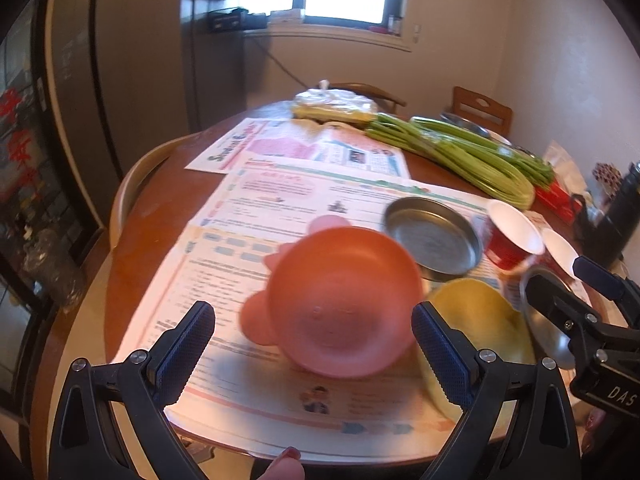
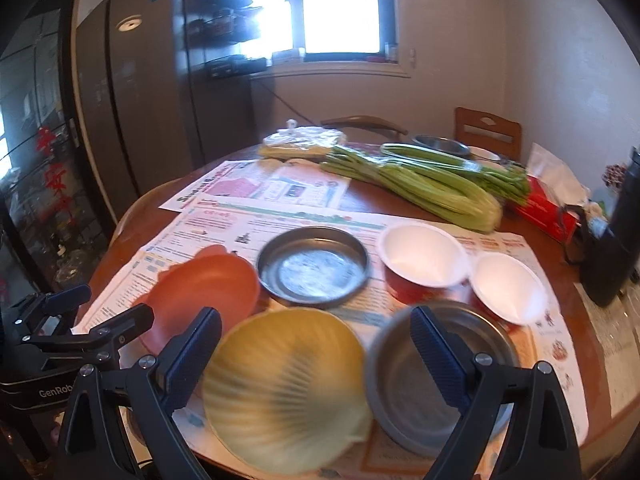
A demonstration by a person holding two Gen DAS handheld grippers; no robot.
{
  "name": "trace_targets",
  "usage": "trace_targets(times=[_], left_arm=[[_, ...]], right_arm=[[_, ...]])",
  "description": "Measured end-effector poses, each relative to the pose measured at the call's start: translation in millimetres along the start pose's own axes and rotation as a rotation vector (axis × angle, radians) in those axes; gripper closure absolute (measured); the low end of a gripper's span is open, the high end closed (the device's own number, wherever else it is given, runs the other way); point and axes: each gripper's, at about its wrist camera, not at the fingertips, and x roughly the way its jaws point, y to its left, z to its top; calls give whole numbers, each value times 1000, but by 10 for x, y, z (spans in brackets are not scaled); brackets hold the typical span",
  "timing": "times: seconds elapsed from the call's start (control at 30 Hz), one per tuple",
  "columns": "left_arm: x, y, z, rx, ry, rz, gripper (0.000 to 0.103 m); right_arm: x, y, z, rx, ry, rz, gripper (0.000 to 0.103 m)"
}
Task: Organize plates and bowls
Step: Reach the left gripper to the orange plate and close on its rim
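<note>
From the left wrist view, the left gripper (image 1: pixel 313 344) hangs with jaws wide apart, empty, framing the pink bowl (image 1: pixel 344 300) on the newspaper (image 1: pixel 256 216); a fingertip (image 1: pixel 286 462) shows at the bottom edge. The right gripper (image 1: pixel 576 284) enters from the right over a steel dish.

From the right wrist view, the right gripper (image 2: pixel 316 354) is spread wide, holding nothing, above the yellow shell plate (image 2: pixel 286 388) and near steel dish (image 2: pixel 432 376). Only here do the far steel dish (image 2: pixel 314 266) and two red-and-white bowls (image 2: pixel 424 260) show fully.
</note>
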Motion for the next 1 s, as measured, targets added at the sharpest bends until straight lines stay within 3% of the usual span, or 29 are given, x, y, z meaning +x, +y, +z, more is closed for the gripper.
trace_targets(times=[0.2,0.37,0.6,1.0], left_arm=[[189,358,20,-88,54,8,4],[395,508,-42,-110,128,-14,4],[634,551,-96,-120,202,-31,4],[768,501,-96,-115,207,-9,4]], right_arm=[[308,197,139,-47,66,81,10],[654,356,128,-65,172,154,14],[1090,439,55,-48,314,206,33],[1218,603,36,-150,318,133,48]])
